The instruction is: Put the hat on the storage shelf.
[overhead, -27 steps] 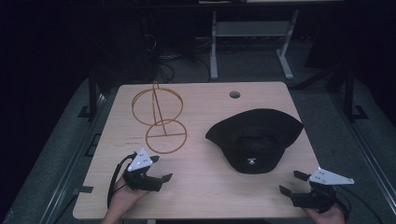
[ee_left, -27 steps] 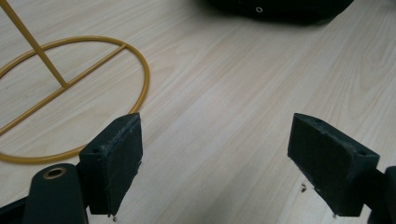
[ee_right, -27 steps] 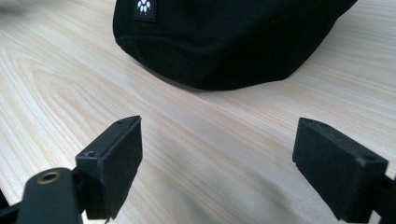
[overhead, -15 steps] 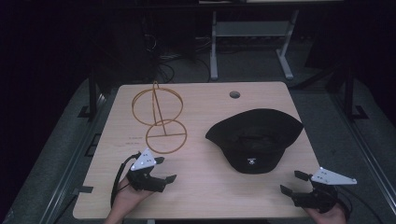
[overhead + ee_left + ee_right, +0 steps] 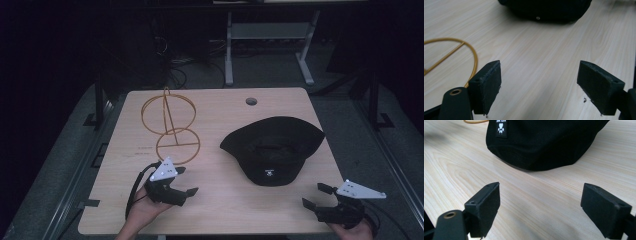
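Both jaws apart, empty: left hand-held gripper (image 5: 186,180), right hand-held gripper (image 5: 315,196). Black fabric bucket hat (image 5: 272,149) ahead of right one, between both; gold wire stand (image 5: 170,128) just beyond left. Light wooden counter (image 5: 225,200).

Surface: pale wood-grain table (image 5: 220,210) with a round cable hole (image 5: 251,101) near its far edge.
Hat: black hat (image 5: 272,148) lies flat on the table, nearer than the hole and slightly right.
Stand: gold wire stand (image 5: 170,127) rests left of the hat, well apart.
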`<control>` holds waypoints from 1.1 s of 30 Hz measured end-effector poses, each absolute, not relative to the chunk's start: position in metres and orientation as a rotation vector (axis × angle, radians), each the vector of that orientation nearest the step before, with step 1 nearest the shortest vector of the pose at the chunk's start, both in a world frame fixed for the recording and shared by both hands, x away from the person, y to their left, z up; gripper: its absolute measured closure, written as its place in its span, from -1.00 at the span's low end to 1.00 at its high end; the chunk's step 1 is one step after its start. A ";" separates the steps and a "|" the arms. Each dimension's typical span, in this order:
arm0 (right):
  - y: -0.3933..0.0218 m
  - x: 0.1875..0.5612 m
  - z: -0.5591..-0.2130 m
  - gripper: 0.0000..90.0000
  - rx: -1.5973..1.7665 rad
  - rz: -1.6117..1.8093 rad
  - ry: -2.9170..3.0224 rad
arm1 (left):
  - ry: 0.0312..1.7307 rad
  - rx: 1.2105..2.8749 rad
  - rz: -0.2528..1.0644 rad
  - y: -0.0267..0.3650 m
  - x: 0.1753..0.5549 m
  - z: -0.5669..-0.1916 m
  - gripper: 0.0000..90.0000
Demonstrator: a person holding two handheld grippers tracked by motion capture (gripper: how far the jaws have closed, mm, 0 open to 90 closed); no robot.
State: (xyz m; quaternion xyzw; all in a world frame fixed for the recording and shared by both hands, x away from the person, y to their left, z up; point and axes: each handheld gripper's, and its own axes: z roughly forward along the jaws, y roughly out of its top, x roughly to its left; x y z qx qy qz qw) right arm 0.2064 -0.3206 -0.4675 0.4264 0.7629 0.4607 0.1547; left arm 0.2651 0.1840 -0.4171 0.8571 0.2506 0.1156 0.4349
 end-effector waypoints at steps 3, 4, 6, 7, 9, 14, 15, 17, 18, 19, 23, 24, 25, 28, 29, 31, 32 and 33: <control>-0.321 0.206 -0.467 -0.66 1.225 1.322 2.183 | 0.594 2.124 0.283 0.175 0.269 -0.408 -0.58; -0.321 0.206 -0.467 -0.66 1.224 1.322 2.184 | 0.594 2.124 0.283 0.175 0.269 -0.408 -0.58; -0.321 0.207 -0.468 -0.66 1.223 1.320 2.186 | 0.571 2.125 0.279 0.167 0.272 -0.403 -0.58; -0.321 0.207 -0.468 -0.66 1.223 1.321 2.187 | 0.566 2.127 0.273 0.164 0.273 -0.402 -0.58; -0.321 0.206 -0.468 -0.66 1.224 1.322 2.187 | 0.555 2.132 0.275 0.162 0.274 -0.400 -0.58; -0.321 0.205 -0.467 -0.66 1.227 1.335 2.185 | 0.517 2.136 0.266 0.148 0.278 -0.393 -0.57; -0.321 0.205 -0.467 -0.66 1.222 1.334 2.184 | 0.498 2.138 0.258 0.141 0.279 -0.390 -0.57; -0.321 0.205 -0.466 -0.66 1.222 1.337 2.184 | 0.488 2.144 0.259 0.138 0.280 -0.388 -0.57; -0.321 0.205 -0.466 -0.66 1.222 1.337 2.184 | 0.480 2.146 0.256 0.134 0.281 -0.386 -0.57; -0.321 0.205 -0.466 -0.66 1.220 1.336 2.182 | 0.471 2.143 0.255 0.131 0.283 -0.384 -0.56; -0.322 0.204 -0.466 -0.66 1.218 1.341 2.180 | 0.434 2.163 0.254 0.114 0.290 -0.377 -0.55; -0.322 0.204 -0.466 -0.66 1.219 1.343 2.179 | 0.426 2.167 0.256 0.111 0.292 -0.375 -0.55; -0.323 0.204 -0.466 -0.66 1.219 1.343 2.178 | 0.418 2.172 0.258 0.107 0.294 -0.374 -0.55; -0.323 0.204 -0.466 -0.66 1.219 1.345 2.179 | 0.406 2.174 0.255 0.099 0.300 -0.370 -0.54; -0.323 0.204 -0.466 -0.66 1.216 1.346 2.181 | 0.397 2.174 0.251 0.092 0.304 -0.367 -0.54; -0.322 0.204 -0.466 -0.66 1.213 1.352 2.180 | 0.385 2.177 0.246 0.082 0.310 -0.364 -0.54; -0.322 0.204 -0.466 -0.66 1.213 1.352 2.180 | 0.385 2.177 0.246 0.082 0.310 -0.364 -0.53; -0.321 0.204 -0.466 -0.66 1.209 1.352 2.182 | 0.379 2.179 0.249 0.078 0.312 -0.362 -0.52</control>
